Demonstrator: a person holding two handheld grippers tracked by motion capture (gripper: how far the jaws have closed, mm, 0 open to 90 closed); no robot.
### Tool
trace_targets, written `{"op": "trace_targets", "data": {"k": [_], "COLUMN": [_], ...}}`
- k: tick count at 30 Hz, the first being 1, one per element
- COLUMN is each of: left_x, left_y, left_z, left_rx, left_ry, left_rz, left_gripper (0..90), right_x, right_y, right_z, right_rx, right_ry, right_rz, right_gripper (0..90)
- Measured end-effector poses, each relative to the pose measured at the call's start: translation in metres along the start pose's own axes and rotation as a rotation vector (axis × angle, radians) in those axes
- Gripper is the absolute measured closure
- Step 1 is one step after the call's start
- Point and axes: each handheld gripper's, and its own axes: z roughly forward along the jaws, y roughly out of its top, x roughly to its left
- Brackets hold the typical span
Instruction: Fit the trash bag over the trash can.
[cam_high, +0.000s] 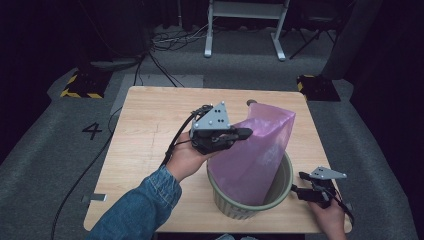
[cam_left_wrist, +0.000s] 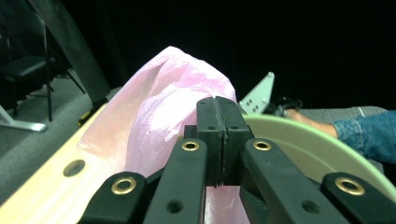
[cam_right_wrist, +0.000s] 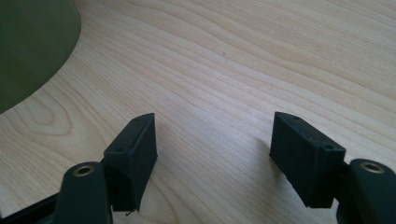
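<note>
Pink bag standing tall in the green bin, left gripper pinching its edge.

The left gripper (cam_high: 235, 134) is over the middle of the wooden table (cam_high: 150, 130), jaws clamped tight on the near-left edge of the pink plastic bag (cam_high: 260, 150); in the left gripper view the pads (cam_left_wrist: 218, 140) meet flat together, and the film between them is too thin to make out clearly, though the bag (cam_left_wrist: 173, 93) billows up right behind them. The bag rises out of the round green bin (cam_high: 285, 182), which sits at the near right of the table, its lower part down inside the rim. The right gripper (cam_high: 305, 182) is low at the bin's right side, just beside the wall, jaws spread wide with nothing but bare wood (cam_right_wrist: 233, 70) between them, and the bin's wall (cam_right_wrist: 32, 46) off to one side.
</note>
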Motion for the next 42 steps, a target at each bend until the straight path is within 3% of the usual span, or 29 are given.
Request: {"op": "trace_targets", "data": {"k": [11,15,19,24,29,31,34,38,42], "left_x": [-0.004,-0.004,-0.002,-0.001,0.0,0.0,0.0,0.002,0.004], "left_y": [-0.035,-0.044,-0.053,-0.058,-0.063,-0.064,-0.064,-0.063,-0.063], "left_z": [0.006,0.009,0.013,0.007,-0.002,-0.008,-0.019,-0.036,-0.045], "left_rx": [0.075,0.155,0.223,0.211,0.166,0.127,0.076,0.052,0.008], "left_ry": [-0.039,-0.077,-0.083,-0.051,-0.021,-0.045,-0.045,0.02,0.0], "left_rz": [-0.061,-0.091,-0.116,-0.135,-0.16,-0.169,-0.19,-0.19,-0.224], "left_gripper": [89.0,88.8,88.3,82.6,52.8,46.3,41.7,38.5,40.3], "right_x": [-0.001,-0.001,-0.002,-0.002,-0.003,-0.003,-0.005,-0.006,-0.006], "right_y": [-0.001,-0.001,0.001,0.008,0.016,0.022,0.035,0.056,0.076], "right_z": [-0.001,-0.002,-0.003,-0.011,-0.02,-0.025,-0.037,-0.055,-0.069], "right_rx": [-0.003,-0.006,0.011,-0.008,-0.028,-0.036,-0.061,-0.104,-0.134], "right_ry": [-0.001,-0.004,0.002,0.034,0.055,0.06,0.078,0.099,0.129], "right_rz": [0.002,0.004,0.003,0.014,0.017,0.012,0.009,-0.001,-0.008], "right_gripper": [35.4,38.0,41.1,42.7,42.7,42.6,42.3,41.9,41.7]}}
